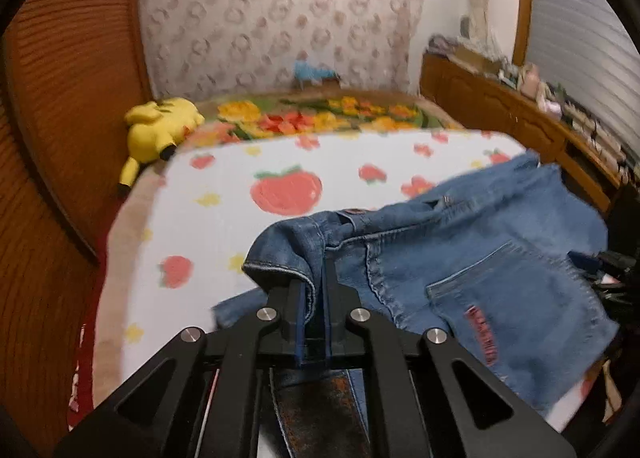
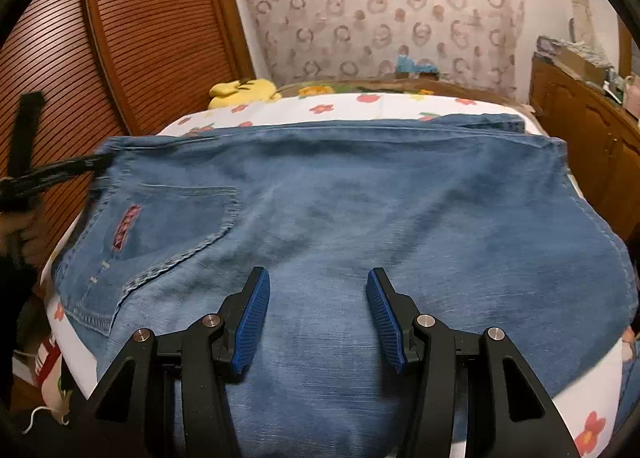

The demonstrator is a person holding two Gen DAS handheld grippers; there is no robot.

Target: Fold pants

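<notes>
Blue denim pants (image 2: 360, 217) are being spread across the near part of a bed (image 1: 224, 193) covered by a white sheet printed with red fruit and flowers; the sheet's left and far parts are being left bare, with open room there. The waistband corner is being pinched and lifted off the sheet by the left gripper (image 1: 314, 290), jaws shut tight on a bunched denim fold with a stitched hem. In the right wrist view that gripper (image 2: 80, 167) is being seen at the pants' left edge. The right gripper (image 2: 318, 318) is being held over the middle of the denim, its ribbed blue pads (image 2: 252, 322) standing about half apart with nothing clamped; contact with the cloth cannot be told. A back pocket (image 2: 176, 225) with red embroidery is being shown facing up. A yellow plush toy (image 1: 160, 129) is being kept at the bed's far left edge, beside a slatted wooden door (image 2: 152, 25). A wooden cabinet (image 2: 584, 129) is being seen along the right side.
</notes>
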